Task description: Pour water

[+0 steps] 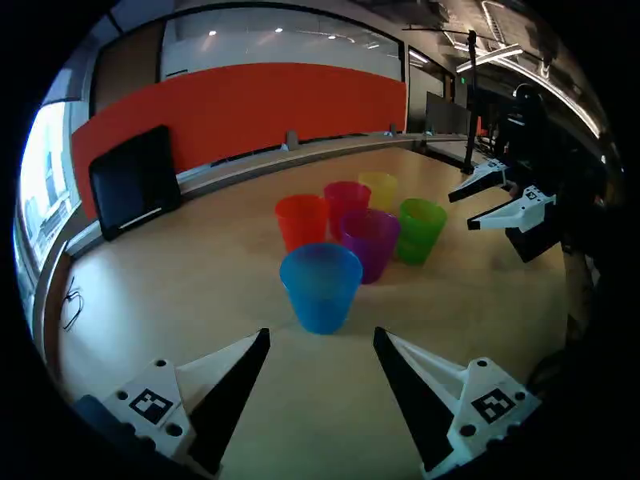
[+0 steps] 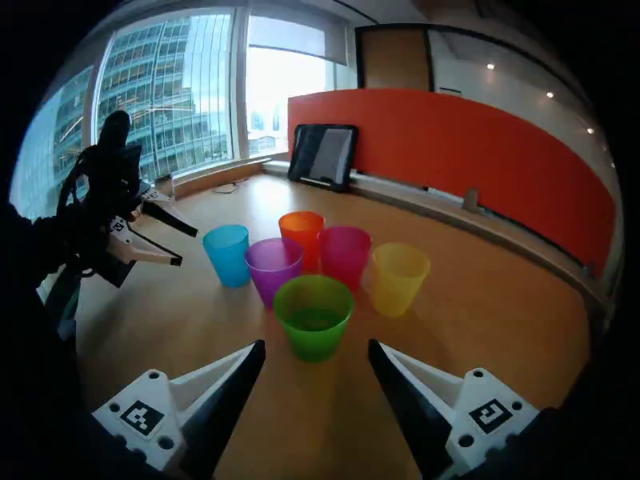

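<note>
In the left gripper view my left claw (image 1: 320, 352) gapes, the blue cup (image 1: 322, 286) just ahead of its tips. In the right gripper view my right claw (image 2: 316, 360) gapes before the green cup (image 2: 314, 316): probably light, slick plastic, so I'd pinch mid-wall.

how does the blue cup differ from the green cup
The blue cup stands just ahead of the left gripper, the green cup ahead of the right gripper. The green cup seems to hold some liquid; the blue cup's inside is unclear. Both are upright, translucent plastic.
</note>
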Motion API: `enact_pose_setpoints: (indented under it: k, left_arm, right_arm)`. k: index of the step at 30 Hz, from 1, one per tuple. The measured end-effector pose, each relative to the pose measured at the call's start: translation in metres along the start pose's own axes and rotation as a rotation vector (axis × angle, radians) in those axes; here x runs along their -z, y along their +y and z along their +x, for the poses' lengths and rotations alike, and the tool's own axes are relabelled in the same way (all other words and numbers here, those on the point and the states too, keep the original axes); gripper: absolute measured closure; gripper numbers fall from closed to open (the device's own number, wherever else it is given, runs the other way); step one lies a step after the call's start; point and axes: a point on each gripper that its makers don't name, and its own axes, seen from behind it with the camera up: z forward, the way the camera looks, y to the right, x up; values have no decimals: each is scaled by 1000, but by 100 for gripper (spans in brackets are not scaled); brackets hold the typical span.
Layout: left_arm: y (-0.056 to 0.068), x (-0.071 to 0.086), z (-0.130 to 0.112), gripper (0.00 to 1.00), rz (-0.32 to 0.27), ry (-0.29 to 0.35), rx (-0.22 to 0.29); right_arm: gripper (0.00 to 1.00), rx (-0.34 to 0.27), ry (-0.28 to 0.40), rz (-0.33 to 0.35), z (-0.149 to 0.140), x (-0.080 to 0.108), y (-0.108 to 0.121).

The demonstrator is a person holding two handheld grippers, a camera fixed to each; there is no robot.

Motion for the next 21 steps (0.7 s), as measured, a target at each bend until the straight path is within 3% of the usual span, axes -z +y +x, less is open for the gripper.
enact_pose_setpoints:
  k: [10, 21]
  left_arm:
    - [-5, 39, 14, 4, 87, 124, 26]
    - [-33, 80, 45, 4, 269, 317, 35]
  right_arm:
    - [1, 1, 142, -78, 29, 31, -4]
    - [1, -25, 298, -209, 61, 56, 12]
